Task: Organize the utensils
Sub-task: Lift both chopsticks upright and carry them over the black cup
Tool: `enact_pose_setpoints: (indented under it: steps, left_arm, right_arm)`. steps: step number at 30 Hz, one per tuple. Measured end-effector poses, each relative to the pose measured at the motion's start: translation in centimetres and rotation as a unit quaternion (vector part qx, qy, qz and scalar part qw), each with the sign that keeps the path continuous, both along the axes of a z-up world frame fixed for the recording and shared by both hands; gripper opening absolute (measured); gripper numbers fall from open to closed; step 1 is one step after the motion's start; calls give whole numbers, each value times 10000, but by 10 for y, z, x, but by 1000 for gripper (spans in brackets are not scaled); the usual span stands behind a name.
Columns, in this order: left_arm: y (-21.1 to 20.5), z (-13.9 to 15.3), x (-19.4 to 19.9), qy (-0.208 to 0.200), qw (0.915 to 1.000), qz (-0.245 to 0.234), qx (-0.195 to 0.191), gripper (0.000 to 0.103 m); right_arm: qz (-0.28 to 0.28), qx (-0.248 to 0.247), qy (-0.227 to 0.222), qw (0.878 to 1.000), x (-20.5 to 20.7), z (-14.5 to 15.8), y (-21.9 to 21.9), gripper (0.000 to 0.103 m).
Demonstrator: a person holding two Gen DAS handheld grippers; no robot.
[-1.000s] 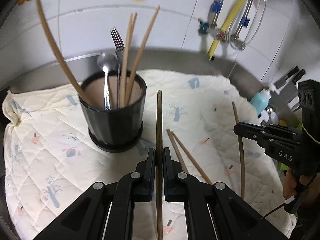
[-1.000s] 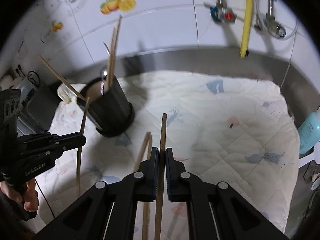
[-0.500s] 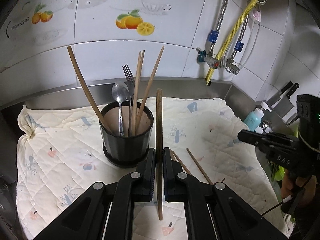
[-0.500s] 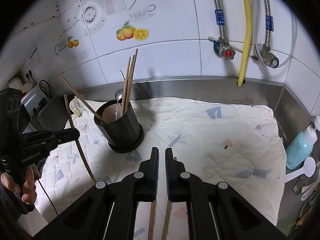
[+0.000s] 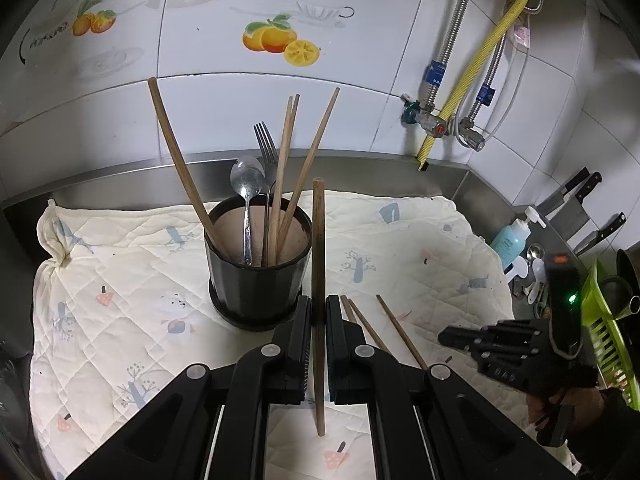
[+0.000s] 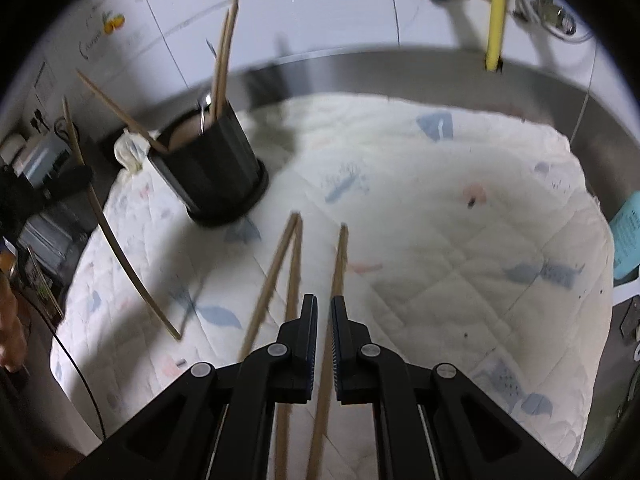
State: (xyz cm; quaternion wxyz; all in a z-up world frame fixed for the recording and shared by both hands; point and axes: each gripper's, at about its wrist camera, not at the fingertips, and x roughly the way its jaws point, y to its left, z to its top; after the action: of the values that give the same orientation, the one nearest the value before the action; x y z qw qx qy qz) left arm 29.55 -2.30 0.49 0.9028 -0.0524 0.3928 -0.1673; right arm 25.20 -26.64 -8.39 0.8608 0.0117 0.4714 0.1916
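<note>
A black utensil cup (image 5: pixel 258 276) stands on the quilted mat (image 5: pixel 420 248), holding a spoon (image 5: pixel 246 184), a fork (image 5: pixel 265 144) and several wooden chopsticks. My left gripper (image 5: pixel 318 312) is shut on a dark wooden chopstick (image 5: pixel 318 264), held upright just right of the cup. Three chopsticks (image 5: pixel 372 328) lie on the mat to its right. My right gripper (image 6: pixel 324 312) hovers low over these chopsticks (image 6: pixel 338 264) with its jaws nearly closed and nothing held. The cup also shows in the right wrist view (image 6: pixel 212 176).
A blue soap bottle (image 5: pixel 510 240) and knives (image 5: pixel 576 200) stand at the right by a green rack (image 5: pixel 608 332). Pipes and a yellow hose (image 5: pixel 480 56) run down the tiled wall. A steel counter rim (image 6: pixel 400 64) borders the mat.
The right gripper let go of its chopstick, rose, then dropped low over the lying chopsticks. The left gripper lifted and pulled back from the cup, still holding its chopstick.
</note>
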Motion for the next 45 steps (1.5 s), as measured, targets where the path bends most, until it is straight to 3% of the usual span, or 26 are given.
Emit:
enact_pose_setpoints:
  steps: [10, 29, 35, 45]
  left_arm:
    - [-2, 1, -2, -13, 10000, -11, 15, 6]
    - [1, -1, 2, 3, 10000, -30, -30, 6]
    - [4, 4, -1, -39, 10000, -31, -55, 6]
    - [8, 29, -8, -268, 9994, -39, -199, 6]
  right_arm:
    - [171, -340, 449, 9983, -6, -35, 12, 9]
    - [62, -335, 604, 9976, 19, -47, 19, 11]
    - [79, -226, 348, 9991, 11, -33, 18, 10]
    - [125, 197, -393, 9990, -6, 24, 14, 10]
